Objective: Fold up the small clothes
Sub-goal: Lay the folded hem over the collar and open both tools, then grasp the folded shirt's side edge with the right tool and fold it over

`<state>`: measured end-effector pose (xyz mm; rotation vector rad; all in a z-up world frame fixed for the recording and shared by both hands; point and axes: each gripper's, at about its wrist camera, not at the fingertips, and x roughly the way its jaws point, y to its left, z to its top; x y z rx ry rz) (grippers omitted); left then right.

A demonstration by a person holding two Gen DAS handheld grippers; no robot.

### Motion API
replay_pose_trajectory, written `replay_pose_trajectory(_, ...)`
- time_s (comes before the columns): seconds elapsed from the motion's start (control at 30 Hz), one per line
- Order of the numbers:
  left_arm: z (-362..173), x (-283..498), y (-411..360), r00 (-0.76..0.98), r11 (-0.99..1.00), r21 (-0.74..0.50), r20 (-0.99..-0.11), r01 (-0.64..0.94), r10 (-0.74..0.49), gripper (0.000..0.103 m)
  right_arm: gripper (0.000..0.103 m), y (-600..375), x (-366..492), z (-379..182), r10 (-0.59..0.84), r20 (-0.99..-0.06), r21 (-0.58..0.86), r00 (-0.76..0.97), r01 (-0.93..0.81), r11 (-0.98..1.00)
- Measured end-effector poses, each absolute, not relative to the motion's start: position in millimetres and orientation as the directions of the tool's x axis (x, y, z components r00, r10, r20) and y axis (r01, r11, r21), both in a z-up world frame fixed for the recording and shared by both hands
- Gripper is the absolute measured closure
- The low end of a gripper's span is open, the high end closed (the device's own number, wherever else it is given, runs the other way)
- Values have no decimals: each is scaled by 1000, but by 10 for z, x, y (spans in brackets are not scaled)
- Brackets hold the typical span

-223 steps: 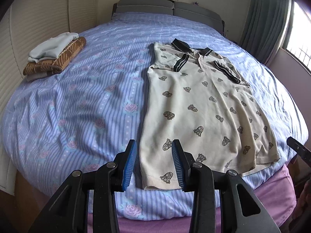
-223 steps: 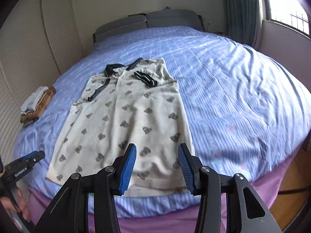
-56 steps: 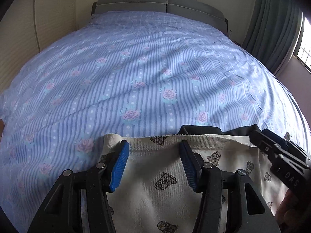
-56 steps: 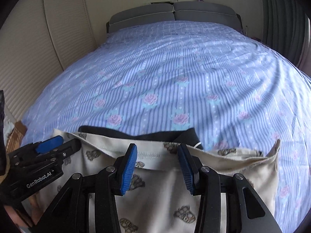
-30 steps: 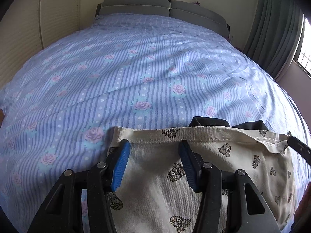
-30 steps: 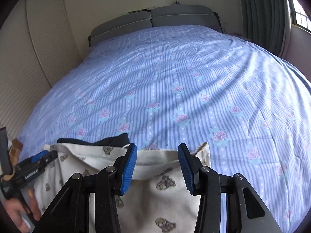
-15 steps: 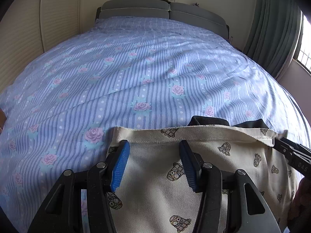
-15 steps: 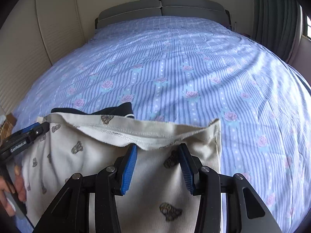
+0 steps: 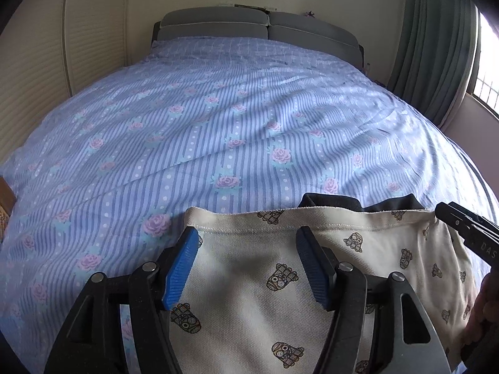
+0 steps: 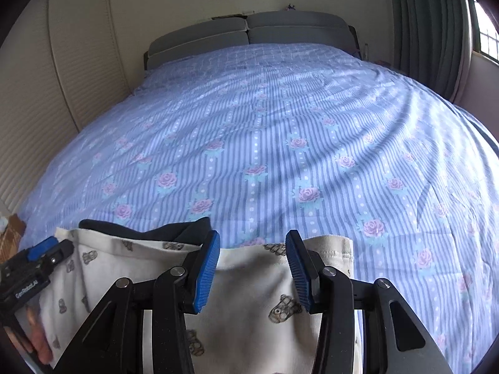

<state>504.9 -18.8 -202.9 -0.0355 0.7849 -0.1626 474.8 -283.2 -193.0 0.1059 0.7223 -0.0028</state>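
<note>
A cream polo shirt (image 9: 374,249) with small printed figures lies folded on the bed, its hem drawn up over the black collar (image 9: 336,201). My left gripper (image 9: 246,261) hovers over the hem's left part. Its jaws are opening, and the cloth lies under them without being pinched. My right gripper (image 10: 252,268) stands open over the right end of the hem (image 10: 327,243), the shirt (image 10: 124,265) spreading to its left. Each gripper shows at the edge of the other's view: the right gripper (image 9: 461,227) and the left gripper (image 10: 40,258).
The blue striped rose-print sheet (image 9: 218,124) stretches back to a grey headboard (image 9: 259,25). A green curtain (image 9: 436,46) hangs at the right, with louvred panels on the left wall. A corner of a brown folded pile (image 10: 12,227) shows at the left. A hand (image 9: 480,311) holds the right gripper.
The left gripper's jaws have spread wider over the cloth. The hem, curled up by the right gripper half a second ago, now lies flat over the collar.
</note>
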Motion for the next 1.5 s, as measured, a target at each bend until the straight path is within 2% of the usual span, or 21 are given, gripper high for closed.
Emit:
replay_pose_trajectory(0.2, -2143, 5112, -140, 676, 986, -113, -718, 119, -164, 39, 58, -2736, 4864, -2093, 37, -694, 78, 719, 23, 997)
replay_pose_trajectory(0.37, -1980, 4879, -87, 682, 985, -111, -712, 130, -170, 39, 56, -2732, 4786, -2023, 28, -698, 74, 716, 33, 997)
replay_pose_trajectory(0.57, -1841, 4168, 146, 692, 989, -113, -706, 95, -147, 39, 56, -2784, 4020, -1833, 65, -688, 145, 723, 49, 988)
replay_pose_trajectory(0.73, -2049, 3665, 295, 658, 996, -74, -747, 58, -94, 39, 56, -2749, 3312, -1901, 35, -694, 112, 719, 59, 992)
replay_pose_trajectory(0.87, -2301, 3483, 384, 625, 996, -82, -776, 28, -81, 38, 56, -2758, 3072, -2092, 38, -728, 102, 685, 54, 993)
replay_pose_trajectory(1.0, -2315, 3434, 359, 646, 998, -57, -761, 29, -62, 37, 56, -2919, 3048, -2354, 58, -773, 150, 632, 94, 984)
replay_pose_trajectory(1.1, -2246, 3394, 347, 651, 998, -54, -757, 19, -53, 38, 57, -2972, 2999, -2304, 67, -768, 182, 636, 116, 976)
replay_pose_trajectory(1.3, -2049, 3130, 178, 664, 996, -59, -742, 72, -91, 38, 57, -3092, 2645, -2052, 133, -705, 335, 697, 162, 928)
replay_pose_trajectory(1.5, -1971, 2982, -14, 661, 991, -77, -739, 109, -130, 38, 57, -3372, 2480, -2254, 198, -703, 487, 683, 259, 834)
